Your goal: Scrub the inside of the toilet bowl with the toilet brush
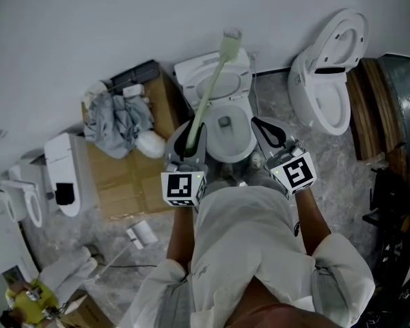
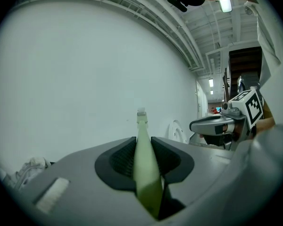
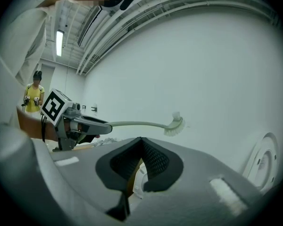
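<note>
- The left gripper (image 1: 190, 139) is clamped on the handle of the toilet brush (image 1: 212, 91). The brush slants upward, with its bristle head (image 1: 231, 41) in the air past the toilet's back edge.
- The right gripper (image 1: 268, 131) has its jaws drawn together on nothing, beside the right rim of the toilet bowl (image 1: 240, 149).
- Scrubbing looks wholly ahead: the brush is not in the bowl.
- No brand or writing seems legible; only square markers show.

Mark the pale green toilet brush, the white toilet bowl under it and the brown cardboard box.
pale green toilet brush (image 1: 213, 87), head view, middle of its handle.
white toilet bowl (image 1: 227, 156), head view, front rim.
brown cardboard box (image 1: 123, 176), head view, bare top.
</note>
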A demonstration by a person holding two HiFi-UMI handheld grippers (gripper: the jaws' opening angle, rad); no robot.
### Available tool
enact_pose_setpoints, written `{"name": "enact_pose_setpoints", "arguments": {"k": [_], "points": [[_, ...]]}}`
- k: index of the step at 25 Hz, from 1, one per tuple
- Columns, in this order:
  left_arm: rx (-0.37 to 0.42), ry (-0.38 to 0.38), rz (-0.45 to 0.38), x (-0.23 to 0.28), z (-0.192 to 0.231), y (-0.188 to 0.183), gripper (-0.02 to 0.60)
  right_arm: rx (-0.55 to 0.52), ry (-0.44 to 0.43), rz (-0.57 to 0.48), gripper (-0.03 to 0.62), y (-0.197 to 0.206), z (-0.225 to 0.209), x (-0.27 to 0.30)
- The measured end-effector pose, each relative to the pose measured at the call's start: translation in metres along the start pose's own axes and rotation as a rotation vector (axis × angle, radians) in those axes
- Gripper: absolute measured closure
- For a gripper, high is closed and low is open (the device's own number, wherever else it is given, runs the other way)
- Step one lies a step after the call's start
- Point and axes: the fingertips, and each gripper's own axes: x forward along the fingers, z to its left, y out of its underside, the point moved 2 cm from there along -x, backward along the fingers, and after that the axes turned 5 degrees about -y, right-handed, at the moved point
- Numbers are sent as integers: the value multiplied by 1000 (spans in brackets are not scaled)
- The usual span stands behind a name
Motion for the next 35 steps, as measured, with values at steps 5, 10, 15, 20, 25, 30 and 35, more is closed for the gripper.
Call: {"name": "enact_pose_setpoints", "arguments": {"k": [5,10,15,20,25,30,35], "points": [[-8,-20,-9,3,-1,0,465,2,-19,5,591,0,-4,1],[-13,-14,-9,4,-7,0,465,18,-4,2,592,1,-11,0],[-16,-6,-10,6,-9,-3,465,19,8,24,592,3,-16,3],[-13,-4,-13,9,-7,-6,465,27,14,29,592,5,-21,6],[-8,1,-14,10,-6,-8,465,32,19,24,592,4,-23,8],[-7,4,-15,11,-5,-9,465,26,18,27,592,2,-23,12],[-10,6,-15,10,-3,-9,465,26,20,25,594,1,-22,14]]}}
